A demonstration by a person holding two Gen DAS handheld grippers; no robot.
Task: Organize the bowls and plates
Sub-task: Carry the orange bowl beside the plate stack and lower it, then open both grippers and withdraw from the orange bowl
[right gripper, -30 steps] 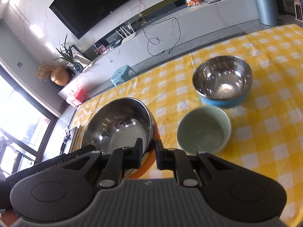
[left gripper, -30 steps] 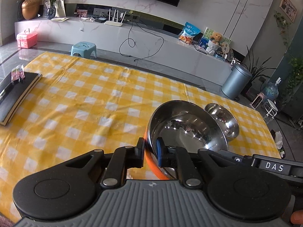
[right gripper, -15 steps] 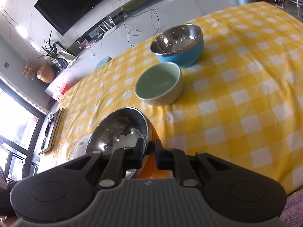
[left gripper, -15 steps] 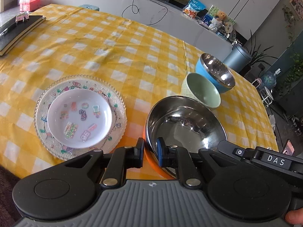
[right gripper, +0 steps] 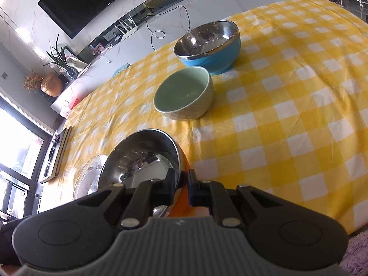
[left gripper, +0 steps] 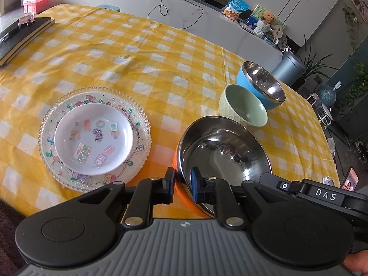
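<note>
**Operator:** Report the state of both tools and the workpiece.

**Technician:** The left gripper [left gripper: 182, 185] and the right gripper [right gripper: 183, 187] each have their fingers clamped on the rim of the same item, the steel-lined bowl with an orange outer shell [left gripper: 220, 154]. One pad sits inside the wall and one outside, on opposite sides of the bowl.

**Operator:** What has changed in the last second?

**Technician:** The bowl was carried high, with mostly tablecloth ahead of the left fingers. It has since come down toward the near edge of the yellow-and-white checked tablecloth [left gripper: 142, 53]. Whether its base is seated cannot be told (the underside is hidden).

**Operator:** What lies around the fingers?

**Technician:** Left of the left fingers lies the small white sticker-decorated dish [left gripper: 93, 139], nested on the clear glass plate with a beaded rim [left gripper: 140, 117]. Just beyond the held bowl stands the pale green ceramic bowl [right gripper: 184, 94]. Past that is the blue bowl with a steel lining [right gripper: 210, 43].

**Operator:** What does this mean for the task?

**Technician:** The plates are already stacked. The bowls are likely the step in hand. The held bowl looks the widest, so it probably serves as the base of a nest. Release only once it rests flat.
</note>
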